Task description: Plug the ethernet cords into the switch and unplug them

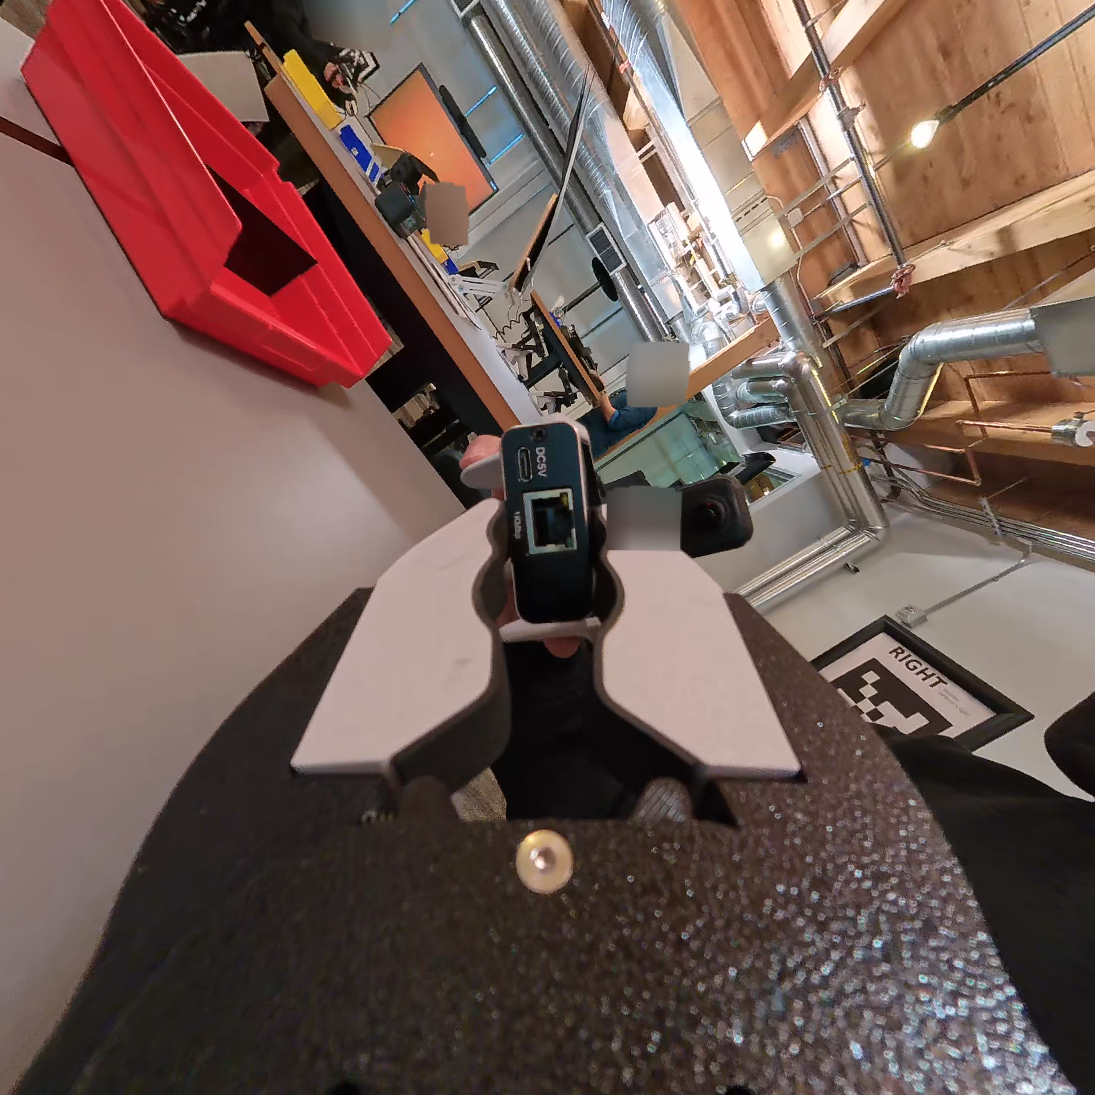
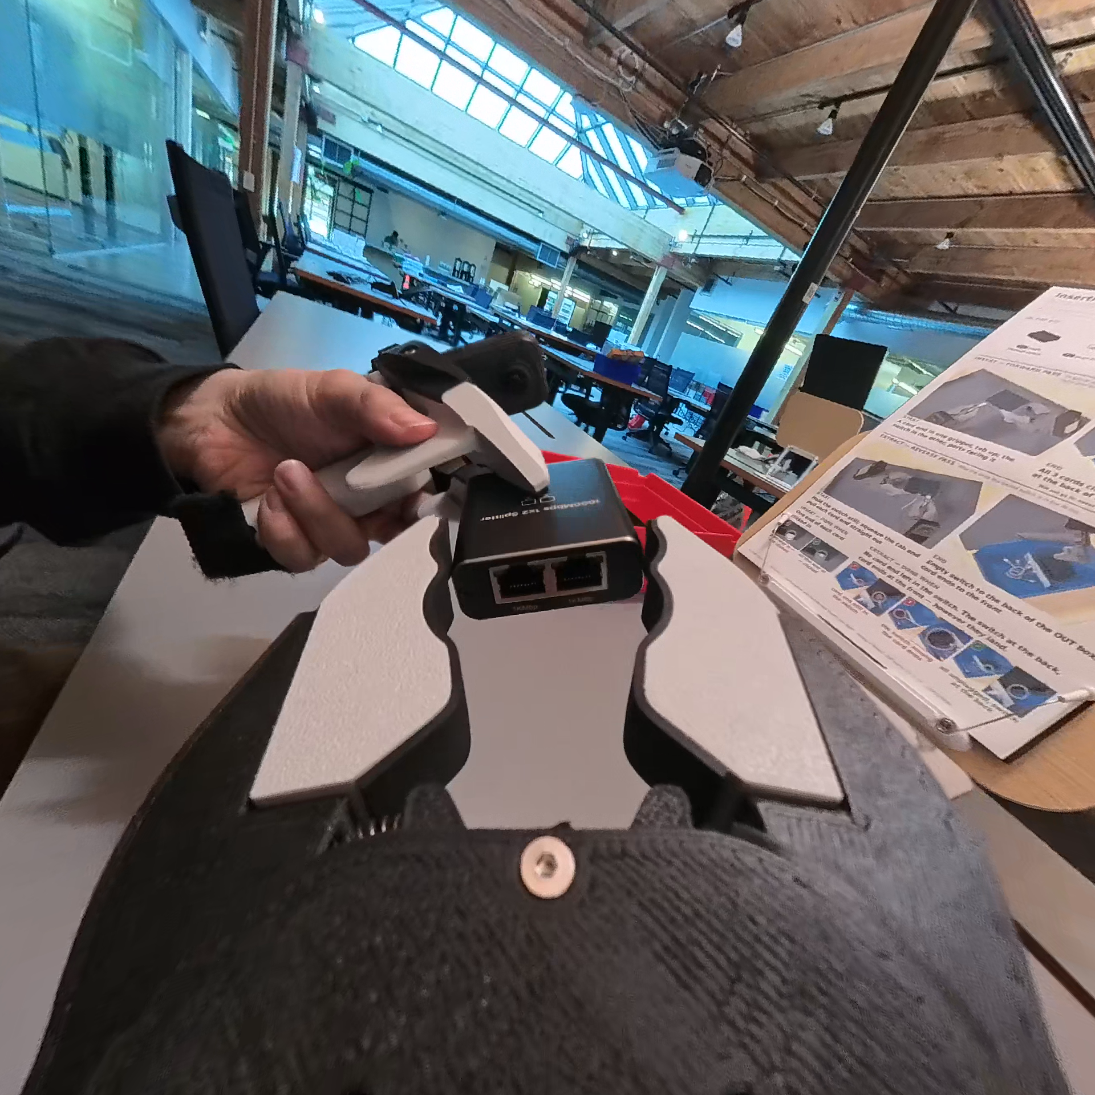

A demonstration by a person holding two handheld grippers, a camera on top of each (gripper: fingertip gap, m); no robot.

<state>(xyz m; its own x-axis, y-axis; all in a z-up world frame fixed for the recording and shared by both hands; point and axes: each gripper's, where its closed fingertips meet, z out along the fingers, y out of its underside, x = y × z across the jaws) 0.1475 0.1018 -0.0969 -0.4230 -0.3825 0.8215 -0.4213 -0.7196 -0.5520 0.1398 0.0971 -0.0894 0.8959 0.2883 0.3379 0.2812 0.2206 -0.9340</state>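
The black switch (image 1: pixel 548 527) is clamped between my left gripper's (image 1: pixel 548 533) grey fingers, lifted off the table. Its end with one empty port faces the left wrist camera. In the right wrist view the switch (image 2: pixel 545 533) shows two empty ports facing me. My right gripper (image 2: pixel 548 533) is open, with a finger on each side of that end. The hand-held left gripper (image 2: pixel 521 474) is shut on the switch's far end. The right gripper's white fingers (image 1: pixel 477 471) show behind the switch in the left wrist view. No ethernet cord is in view.
A red bin (image 1: pixel 207 195) stands on the white table (image 1: pixel 178 533) beyond the switch; it also shows in the right wrist view (image 2: pixel 681 503). A printed instruction sheet on a stand (image 2: pixel 918 533) is at the right. A black-and-white marker card (image 1: pixel 912 693) lies lower right. The grippers are tip to tip, or close to it.
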